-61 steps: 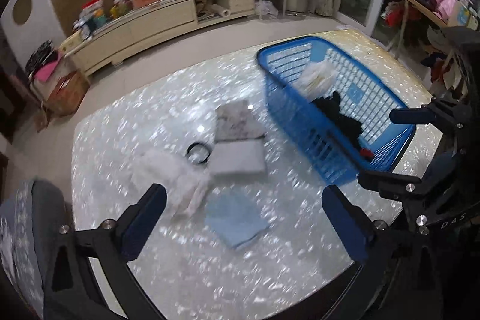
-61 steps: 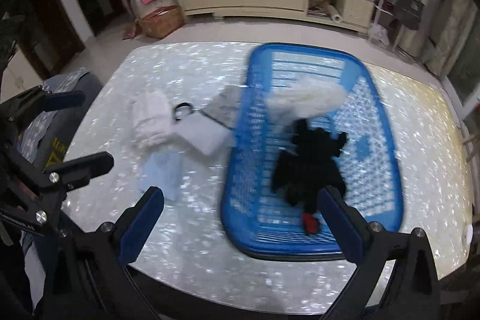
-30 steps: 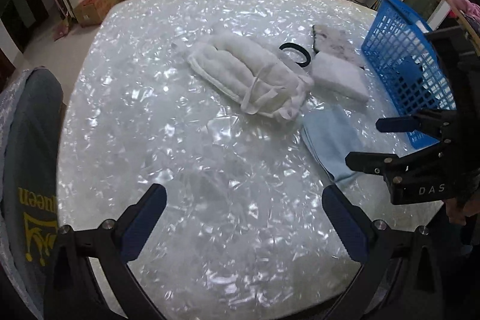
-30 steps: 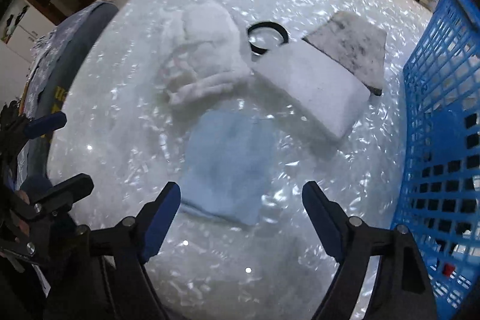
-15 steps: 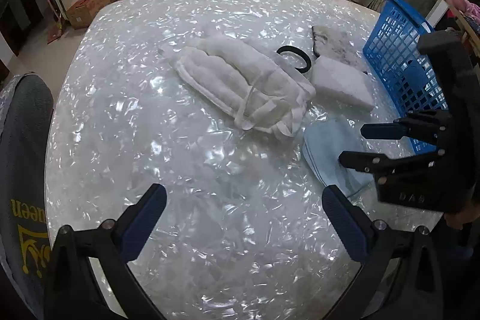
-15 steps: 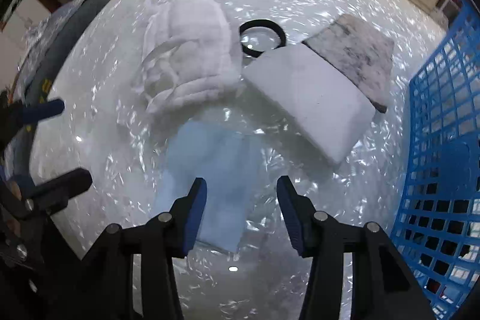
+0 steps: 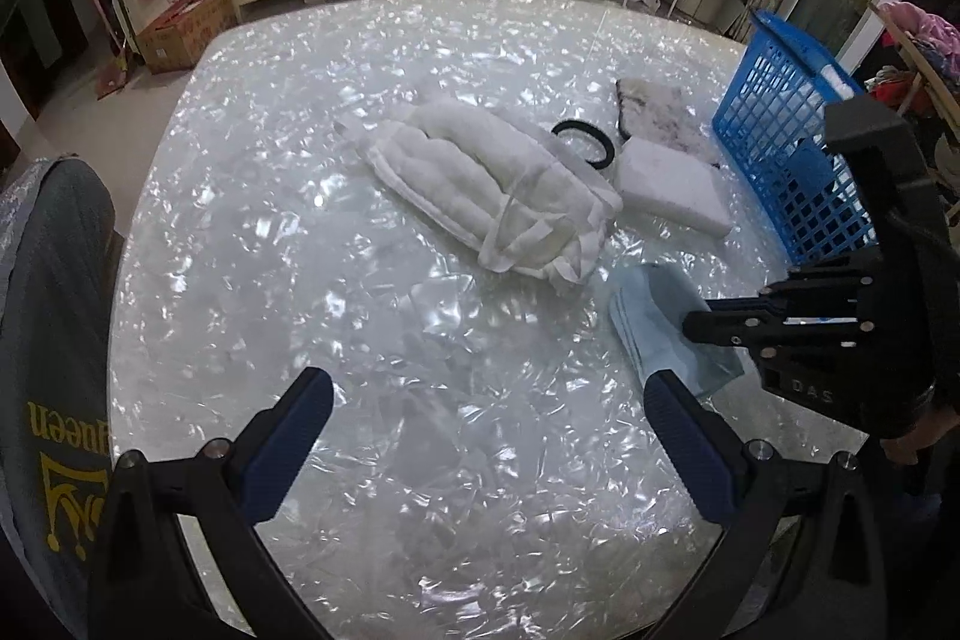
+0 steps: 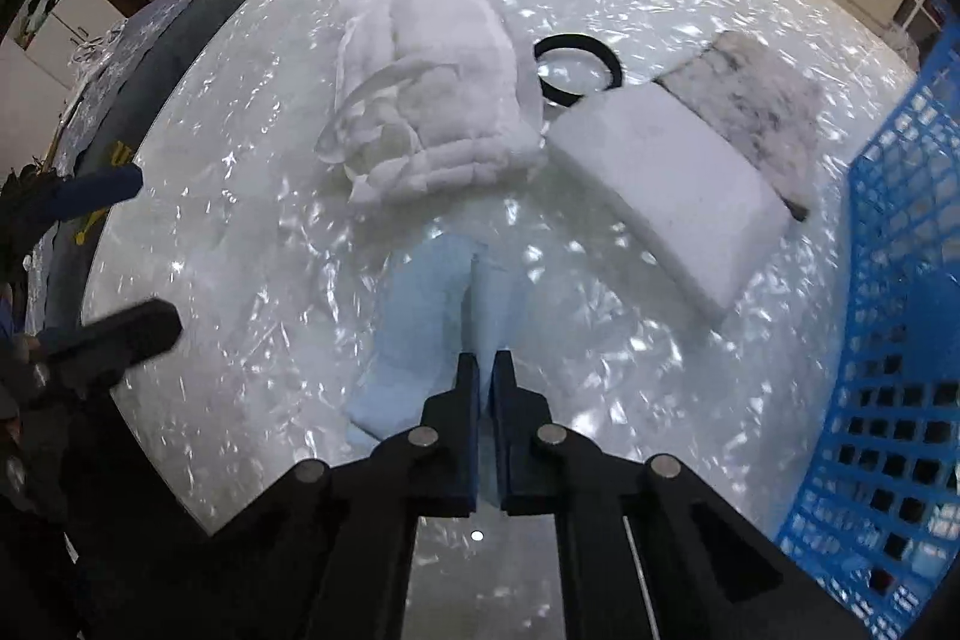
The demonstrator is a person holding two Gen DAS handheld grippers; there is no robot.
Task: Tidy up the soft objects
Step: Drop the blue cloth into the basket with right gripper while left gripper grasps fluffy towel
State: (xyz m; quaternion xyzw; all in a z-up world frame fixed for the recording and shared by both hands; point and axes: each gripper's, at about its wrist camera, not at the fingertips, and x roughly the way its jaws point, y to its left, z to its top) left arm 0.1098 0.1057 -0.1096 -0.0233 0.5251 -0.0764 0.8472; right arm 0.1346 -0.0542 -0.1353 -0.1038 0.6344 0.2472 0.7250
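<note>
Right hand-held gripper (image 8: 486,370) pinched on the light blue cloth (image 8: 432,316); lift toward the blue basket (image 8: 900,280) judged next.

Cloth lies flat near the tabletop's (image 7: 360,100) near edge, a fold nipped between the closed fingers. Left hand-held gripper (image 7: 489,421) hovers wide, holding nothing, over bare tabletop. White quilted bundle (image 7: 492,196), black ring (image 7: 585,139), white pad (image 7: 672,187) and grey mottled cloth (image 7: 657,109) wait mid-table; basket stands at the right edge. Next move likely needs a clean raise so the cloth clears the basket's rim.
</note>
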